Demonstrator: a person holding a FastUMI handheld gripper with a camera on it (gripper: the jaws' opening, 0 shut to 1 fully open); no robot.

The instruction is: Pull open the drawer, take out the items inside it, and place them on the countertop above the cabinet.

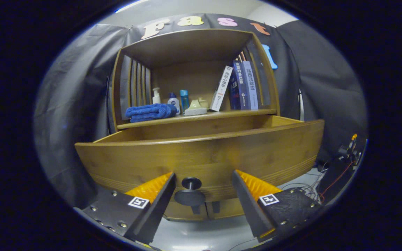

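Observation:
A wooden cabinet's drawer [201, 153] stands pulled out toward me, its curved front panel just ahead of my fingers. The inside of the drawer is hidden behind that front panel. A dark round knob [191, 190] sticks out from the drawer front, low between my two fingers. My gripper [203, 177] is open, with a finger on each side of the knob and neither touching it. Above the drawer runs the wooden countertop [236, 113].
On the countertop, under the shelf hood, lie a folded blue towel [150, 112], three small bottles [173, 101], a pale green item [196, 107] and leaning books [239, 86]. Cables and gear [347, 153] sit on the floor to the right.

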